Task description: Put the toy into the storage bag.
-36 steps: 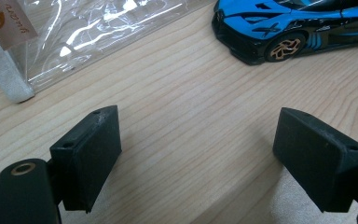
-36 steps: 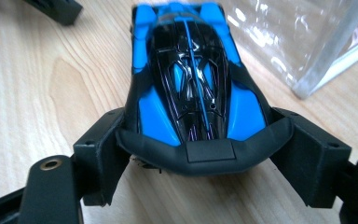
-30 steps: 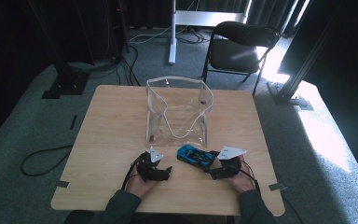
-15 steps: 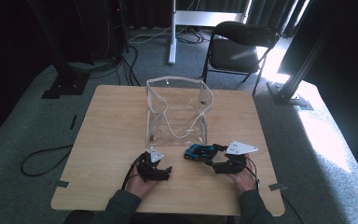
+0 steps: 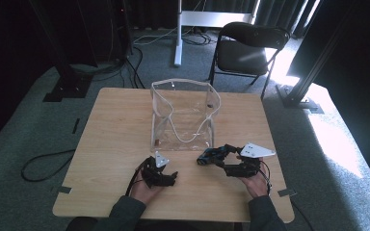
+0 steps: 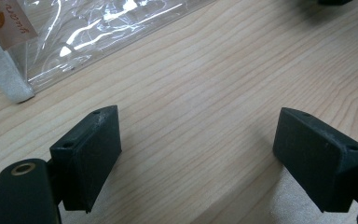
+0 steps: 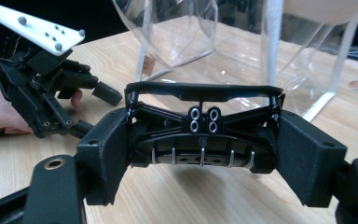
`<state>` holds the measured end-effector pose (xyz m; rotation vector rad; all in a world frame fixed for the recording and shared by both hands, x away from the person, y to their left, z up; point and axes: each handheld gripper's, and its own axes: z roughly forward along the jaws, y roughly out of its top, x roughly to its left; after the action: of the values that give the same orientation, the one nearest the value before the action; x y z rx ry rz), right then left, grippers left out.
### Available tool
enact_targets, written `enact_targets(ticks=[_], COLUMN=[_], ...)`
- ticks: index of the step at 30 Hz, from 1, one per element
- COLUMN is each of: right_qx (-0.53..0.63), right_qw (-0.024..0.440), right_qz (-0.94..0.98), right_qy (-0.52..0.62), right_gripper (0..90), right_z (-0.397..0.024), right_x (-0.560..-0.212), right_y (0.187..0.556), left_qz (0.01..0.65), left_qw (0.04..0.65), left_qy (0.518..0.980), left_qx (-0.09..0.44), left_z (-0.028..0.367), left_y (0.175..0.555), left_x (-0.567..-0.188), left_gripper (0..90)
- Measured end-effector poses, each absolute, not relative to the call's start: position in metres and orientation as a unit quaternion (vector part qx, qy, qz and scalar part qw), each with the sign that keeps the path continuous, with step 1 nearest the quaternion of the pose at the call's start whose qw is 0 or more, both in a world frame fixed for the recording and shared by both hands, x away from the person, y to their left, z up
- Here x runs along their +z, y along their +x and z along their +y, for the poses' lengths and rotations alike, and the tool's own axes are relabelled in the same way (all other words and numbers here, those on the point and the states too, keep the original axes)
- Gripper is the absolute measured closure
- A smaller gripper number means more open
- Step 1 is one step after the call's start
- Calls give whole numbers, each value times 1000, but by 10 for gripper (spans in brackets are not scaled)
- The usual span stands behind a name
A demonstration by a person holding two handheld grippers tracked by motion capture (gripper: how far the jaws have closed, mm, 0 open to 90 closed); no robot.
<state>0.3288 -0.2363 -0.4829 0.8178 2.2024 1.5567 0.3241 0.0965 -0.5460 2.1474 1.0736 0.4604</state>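
The right gripper [image 5: 211, 157] pinches a toy car [image 7: 200, 123] between its jaws, one pad on each flank. In the right gripper view the rear of the car faces the camera: a black wing across the top, four small round pipes in the middle, a finned diffuser below. In the high view the car [image 5: 213, 154] looks blue and black and is held just above the table [image 5: 115, 130], near its front edge and right of centre. A grey three-cornered plate [image 5: 257, 151] sits on top of this gripper, and the right hand [image 5: 255, 183] holds it from below.

The left gripper [image 6: 200, 154] is spread wide, with only bare wood between the jaws. In the high view it [image 5: 169, 178] rests low over the table, left of the car and apart from it, held by the left hand [image 5: 144, 191].

Just beyond both grippers stands a clear plastic bag [image 5: 183, 115], upright and open at the top, with a white cord handle looping down its front. Nothing can be seen inside it. The car is close to the bag's front right corner, outside it. In the left gripper view a small tan label [image 6: 2, 21] at the bag's corner carries orange lettering, too cut off to read.

Behind the table is a black folding chair [image 5: 245, 48] on grey carpet.
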Motion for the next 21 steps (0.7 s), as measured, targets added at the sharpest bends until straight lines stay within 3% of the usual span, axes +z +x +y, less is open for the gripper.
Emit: enact_targets(ticks=[3, 21], right_qx=[535, 559], right_qw=[186, 209], right_qz=[769, 740], right_qy=[296, 310], right_gripper=[250, 250], right_z=[-237, -243], right_x=[-478, -443], right_y=[326, 321], left_qz=[413, 412], left_qw=[341, 340], left_qy=[826, 827], left_qx=[177, 177], left_z=[97, 97], left_y=[324, 324], left_x=[-546, -546], left_gripper=[152, 152])
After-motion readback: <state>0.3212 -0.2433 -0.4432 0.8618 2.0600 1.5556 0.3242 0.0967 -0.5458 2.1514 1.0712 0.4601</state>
